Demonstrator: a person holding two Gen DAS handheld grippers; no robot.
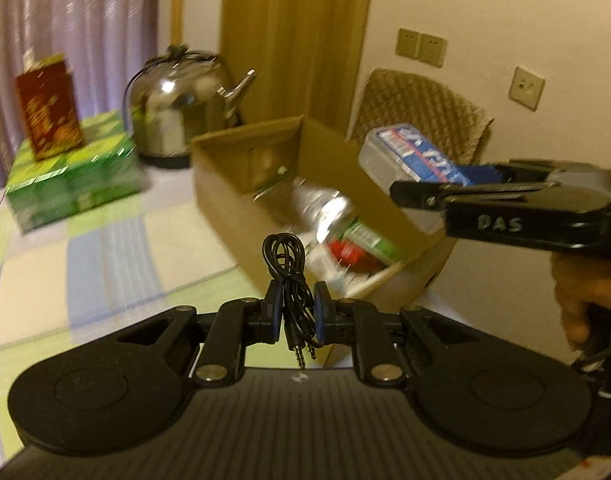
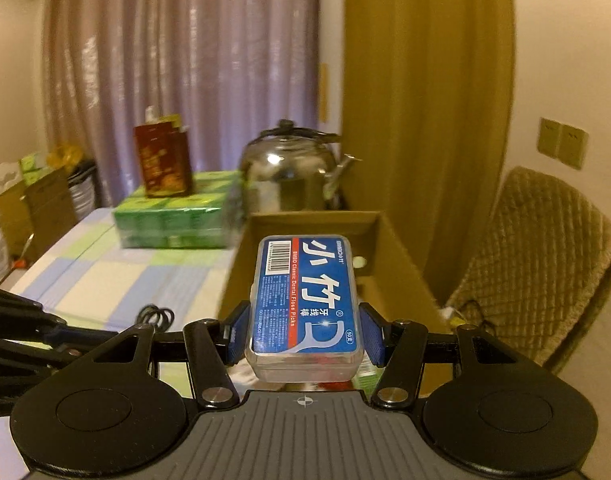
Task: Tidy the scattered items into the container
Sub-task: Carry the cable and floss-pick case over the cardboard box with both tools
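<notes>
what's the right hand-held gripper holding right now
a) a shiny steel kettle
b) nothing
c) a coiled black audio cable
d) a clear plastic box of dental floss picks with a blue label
d: the right hand-held gripper is shut on the clear plastic box of dental floss picks with a blue label, above the open brown cardboard box; the coiled black audio cable is in the left hand-held gripper.

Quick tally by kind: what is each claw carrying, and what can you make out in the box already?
Coiled audio cable, in left claw: 1
Floss pick case, in right claw: 1
Clear bottle, in cardboard box: 1
Green packet, in box: 1
Red item, in box, blurred: 1
Total: 5
</notes>
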